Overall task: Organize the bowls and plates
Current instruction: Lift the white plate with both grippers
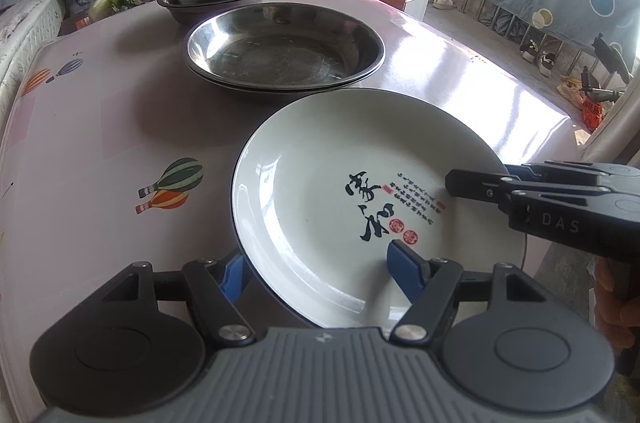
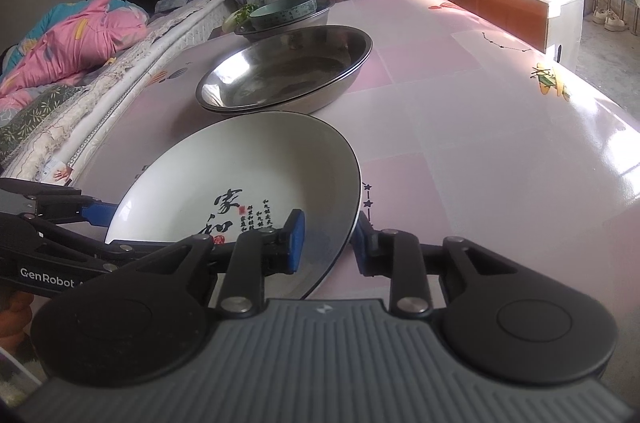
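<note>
both grippers straddle the white plate (image 1: 320, 183) rim – jaws spread (grip unclear).

The white plate (image 1: 340, 183) at lower centre looks like glazed ceramic, glossy and smooth, with a dark rim. Above it, the stacked metal basins (image 1: 284, 51) shine like polished steel, faintly scuffed inside. The pink surface (image 1: 100, 143) wears a slick, glossy plastic cover. The left gripper (image 1: 316, 275) is matt black plastic with ribbed grey housing.
</note>
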